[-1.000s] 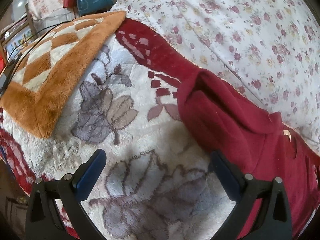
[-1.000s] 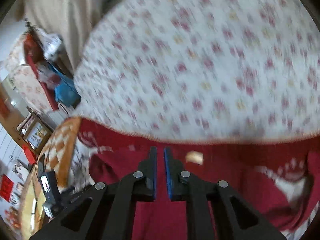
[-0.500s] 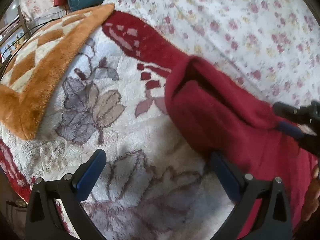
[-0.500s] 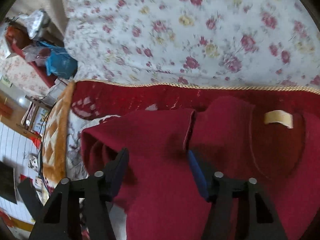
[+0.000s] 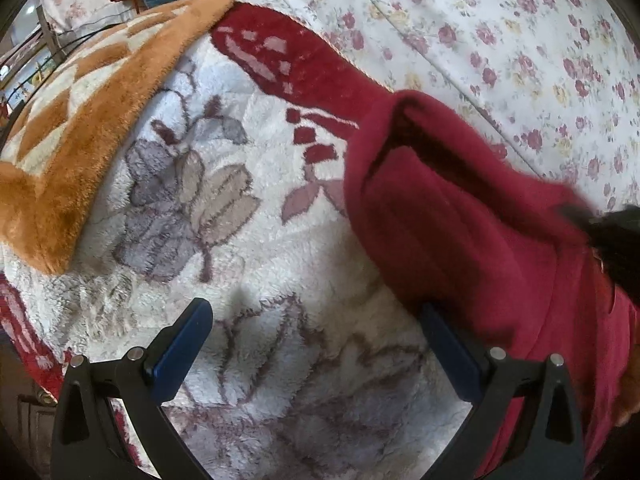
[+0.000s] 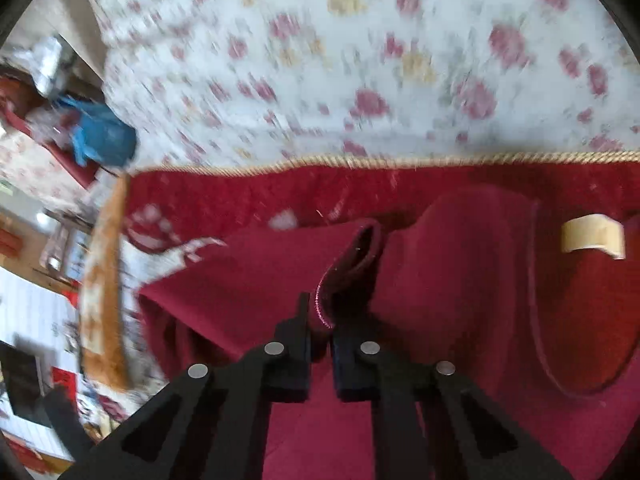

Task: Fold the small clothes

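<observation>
A bed is shown covered by a floral sheet point(image 5: 500, 28) printed with small red and yellow roses, over which a plush blanket point(image 5: 256, 216) is spread, white with grey and mauve leaf motifs and a deep red border edged in gold cord point(image 6: 360, 162). An orange-and-cream checked throw point(image 5: 80, 128) is seen lying on the blanket's far left part, its corner overlapping the white pile. The task item, a dark red garment point(image 5: 460, 232), is laid on the blanket near the boundary with the sheet; a folded sleeve or edge is raised toward the left wrist view, and a cream neck label point(image 6: 592, 236) is visible inside the collar in the right wrist view. The left gripper point(image 5: 316, 344) is held with its blue-padded fingers wide apart above the white pile, the right-hand finger point(image 5: 448, 352) lying just against the garment's lower edge. The right gripper point(image 6: 320, 344) is closed, with a raised fold of the garment's hem pinched between its fingers. A blue bag point(image 6: 102, 138) is seen in the blurred background beyond the bed.
</observation>
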{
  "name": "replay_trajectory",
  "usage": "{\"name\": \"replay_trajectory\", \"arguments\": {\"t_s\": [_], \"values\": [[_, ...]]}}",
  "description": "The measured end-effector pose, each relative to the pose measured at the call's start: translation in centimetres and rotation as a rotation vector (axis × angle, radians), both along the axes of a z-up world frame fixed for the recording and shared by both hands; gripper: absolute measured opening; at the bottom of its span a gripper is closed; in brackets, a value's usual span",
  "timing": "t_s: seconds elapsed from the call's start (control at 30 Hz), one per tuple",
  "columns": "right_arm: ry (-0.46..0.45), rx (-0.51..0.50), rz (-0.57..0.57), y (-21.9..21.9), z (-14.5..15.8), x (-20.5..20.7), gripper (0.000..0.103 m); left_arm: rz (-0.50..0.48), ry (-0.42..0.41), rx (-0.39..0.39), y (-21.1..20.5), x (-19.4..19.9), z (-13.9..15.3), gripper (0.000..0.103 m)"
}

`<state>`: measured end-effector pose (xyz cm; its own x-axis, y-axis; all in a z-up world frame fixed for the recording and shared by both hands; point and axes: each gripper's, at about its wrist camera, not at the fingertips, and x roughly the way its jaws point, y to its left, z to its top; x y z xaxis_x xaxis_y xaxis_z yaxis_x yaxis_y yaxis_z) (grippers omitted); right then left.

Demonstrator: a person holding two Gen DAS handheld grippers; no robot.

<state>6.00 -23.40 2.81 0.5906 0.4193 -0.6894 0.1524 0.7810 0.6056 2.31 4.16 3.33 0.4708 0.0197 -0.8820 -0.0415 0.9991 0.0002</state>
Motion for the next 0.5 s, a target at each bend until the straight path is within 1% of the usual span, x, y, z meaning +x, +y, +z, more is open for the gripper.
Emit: {"name": "replay_trajectory", "arguments": {"t_s": [0.07,0.17,0.2,0.27,0.3,0.4,0.47,0.5], "values": [[-0.064,0.005,-0.016,-1.1,2.7,-1.5,0.009,0.002,-0.013,0.007,0.1,-0.3,0.5,0.103],[-0.171,0.025,-0.034,-3.3,7.6,-4.9,0.009,-0.011,-0.016,0.023,-0.2,-0.7,0.6,0.103],[-0.213,0.012,-0.042,-4.4,9.7,-6.7,0.009,-0.017,-0.012,0.031,-0.3,-0.8,0.5,0.103],[-0.251,-0.012,-0.051,-5.7,11.7,-9.1,0.009,-0.03,-0.001,0.045,-0.6,-0.9,0.2,0.103],[-0.269,-0.037,-0.065,-6.9,13.0,-10.9,0.009,-0.032,0.0,0.043,-0.6,-0.9,0.2,0.103],[-0.267,-0.092,-0.117,-10.0,13.8,-14.7,0.009,-0.04,-0.008,0.014,-0.3,-1.6,0.8,0.103],[-0.239,-0.119,-0.153,-11.7,13.3,-16.5,0.009,-0.056,-0.031,-0.004,-0.4,-2.3,1.5,0.103],[-0.207,-0.131,-0.186,-13.4,12.4,-17.8,0.009,-0.07,-0.046,-0.009,-0.5,-2.7,1.8,0.103]]}}
